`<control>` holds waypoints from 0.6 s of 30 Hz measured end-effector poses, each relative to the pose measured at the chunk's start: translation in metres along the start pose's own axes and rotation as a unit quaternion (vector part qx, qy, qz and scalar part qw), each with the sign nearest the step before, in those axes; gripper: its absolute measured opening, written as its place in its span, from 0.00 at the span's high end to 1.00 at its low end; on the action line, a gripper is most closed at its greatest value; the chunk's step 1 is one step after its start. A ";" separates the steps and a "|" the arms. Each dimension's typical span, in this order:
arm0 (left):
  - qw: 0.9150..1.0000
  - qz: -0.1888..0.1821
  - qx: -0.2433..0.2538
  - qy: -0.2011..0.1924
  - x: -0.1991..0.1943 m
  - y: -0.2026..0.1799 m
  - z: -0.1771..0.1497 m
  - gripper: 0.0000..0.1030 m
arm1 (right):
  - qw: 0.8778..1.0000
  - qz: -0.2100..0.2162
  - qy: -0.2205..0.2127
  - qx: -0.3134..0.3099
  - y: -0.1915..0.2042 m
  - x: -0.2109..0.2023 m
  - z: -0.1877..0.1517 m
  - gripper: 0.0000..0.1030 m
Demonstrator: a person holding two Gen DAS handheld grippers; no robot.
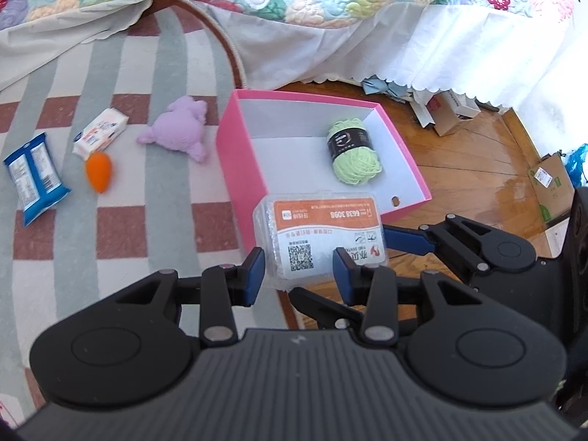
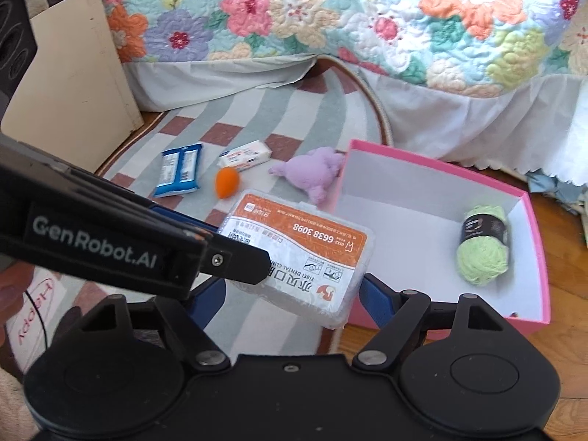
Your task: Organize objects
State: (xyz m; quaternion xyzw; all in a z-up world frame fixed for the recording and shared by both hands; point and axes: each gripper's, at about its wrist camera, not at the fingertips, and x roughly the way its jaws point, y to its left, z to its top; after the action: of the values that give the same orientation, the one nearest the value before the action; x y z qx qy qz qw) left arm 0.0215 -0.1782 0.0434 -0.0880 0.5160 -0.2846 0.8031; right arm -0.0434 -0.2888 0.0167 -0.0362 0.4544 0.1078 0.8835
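Observation:
A clear plastic case with an orange and white label [image 1: 320, 236] [image 2: 299, 257] hangs in the air by the near left corner of the pink box [image 1: 228, 169] [image 2: 534, 257]. My right gripper [image 2: 294, 290] is shut on its two ends. My left gripper [image 1: 298, 270] sits open over the case's near end, the blue pads on either side and not pressing it; it crosses the right wrist view [image 2: 235, 261]. A green yarn ball [image 1: 353, 150] [image 2: 483, 244] lies inside the box.
On the striped rug [image 1: 110, 239] lie a purple plush [image 1: 180, 132] [image 2: 312, 172], an orange carrot toy [image 1: 98, 172] [image 2: 227, 182], a white packet [image 1: 101, 131] [image 2: 245, 155] and a blue packet [image 1: 35, 178] [image 2: 179, 171]. A quilted bed [image 2: 330, 18] stands behind. Cardboard clutter [image 1: 452, 110] lies on the wooden floor.

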 end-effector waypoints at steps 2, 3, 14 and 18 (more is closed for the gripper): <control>1.000 -0.002 0.003 0.002 0.006 -0.008 0.007 0.62 | 1.000 -0.009 -0.002 -0.006 -0.008 -0.002 0.002 0.19; 1.000 -0.003 0.006 0.002 0.008 -0.012 0.011 0.62 | 1.000 -0.012 -0.003 -0.008 -0.012 -0.002 0.004 0.19; 1.000 -0.003 -0.018 0.018 0.068 -0.031 0.061 0.62 | 1.000 -0.010 -0.008 -0.015 -0.078 0.011 0.031 0.27; 0.998 -0.018 -0.058 0.019 0.105 -0.022 0.076 0.63 | 1.000 -0.003 0.007 -0.008 -0.112 0.036 0.038 0.33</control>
State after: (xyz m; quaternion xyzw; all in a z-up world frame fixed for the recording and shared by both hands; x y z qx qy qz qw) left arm 0.1123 -0.2653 0.0059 -0.1380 0.5454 -0.2705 0.7812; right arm 0.0319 -0.3859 0.0054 -0.0449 0.4593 0.1084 0.8805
